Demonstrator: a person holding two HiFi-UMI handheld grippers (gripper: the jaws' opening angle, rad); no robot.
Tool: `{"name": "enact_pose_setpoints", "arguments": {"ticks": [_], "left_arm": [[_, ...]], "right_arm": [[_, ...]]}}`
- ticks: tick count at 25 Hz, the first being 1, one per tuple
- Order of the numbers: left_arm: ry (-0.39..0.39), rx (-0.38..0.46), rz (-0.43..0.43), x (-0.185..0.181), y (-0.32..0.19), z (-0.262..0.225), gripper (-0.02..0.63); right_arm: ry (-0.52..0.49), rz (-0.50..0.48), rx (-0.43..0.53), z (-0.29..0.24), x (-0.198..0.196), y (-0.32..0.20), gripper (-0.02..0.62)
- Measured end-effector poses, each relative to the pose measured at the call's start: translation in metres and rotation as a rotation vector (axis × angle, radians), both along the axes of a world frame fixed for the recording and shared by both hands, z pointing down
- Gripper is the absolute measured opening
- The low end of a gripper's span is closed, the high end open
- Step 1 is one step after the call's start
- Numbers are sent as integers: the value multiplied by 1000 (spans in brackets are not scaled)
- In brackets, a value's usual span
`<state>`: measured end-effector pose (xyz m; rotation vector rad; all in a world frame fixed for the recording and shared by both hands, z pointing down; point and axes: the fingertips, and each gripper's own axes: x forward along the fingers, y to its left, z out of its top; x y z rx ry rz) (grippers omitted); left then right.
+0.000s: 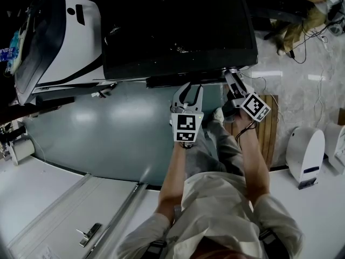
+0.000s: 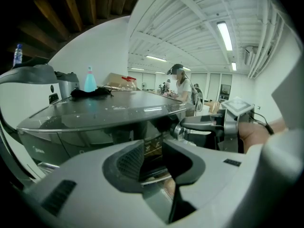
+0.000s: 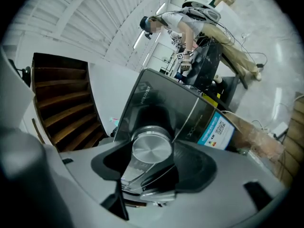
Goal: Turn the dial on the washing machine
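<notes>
The washing machine (image 1: pixel 178 26) is dark, with a glossy top; its front panel faces me. Its round silver dial (image 3: pixel 151 147) fills the middle of the right gripper view. My right gripper (image 3: pixel 152 152) is open, its jaws close along both sides of the dial. In the head view the right gripper (image 1: pixel 233 79) reaches under the machine's front edge. The left gripper view shows the dial (image 2: pixel 177 131) from the side. My left gripper (image 1: pixel 187 93) hovers just left of it, open with nothing between its fingers, pointing at the panel (image 2: pixel 153 148).
A white appliance (image 1: pixel 64 36) stands to the machine's left. A teal bottle (image 2: pixel 90 80) and a dark cloth sit on the machine's top. A wooden pallet (image 1: pixel 268 128) and a white floor device (image 1: pixel 304 152) lie to the right. People work in the background (image 2: pixel 181 84).
</notes>
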<state>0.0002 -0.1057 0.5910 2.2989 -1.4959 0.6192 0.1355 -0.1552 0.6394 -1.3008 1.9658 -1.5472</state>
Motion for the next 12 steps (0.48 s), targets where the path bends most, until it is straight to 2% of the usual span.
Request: {"name": "enact_pose_setpoints", "arguments": {"ticks": [6, 8, 12], "left_arm": [[0, 7, -14, -3, 3, -12, 126], [0, 12, -17, -4, 4, -21, 126], [-8, 23, -19, -6, 9, -41, 126]], "right_arm": [[151, -79, 14, -2, 3, 20, 293], [213, -109, 49, -14, 4, 27, 275], [399, -194, 153, -49, 2, 38, 241]]}}
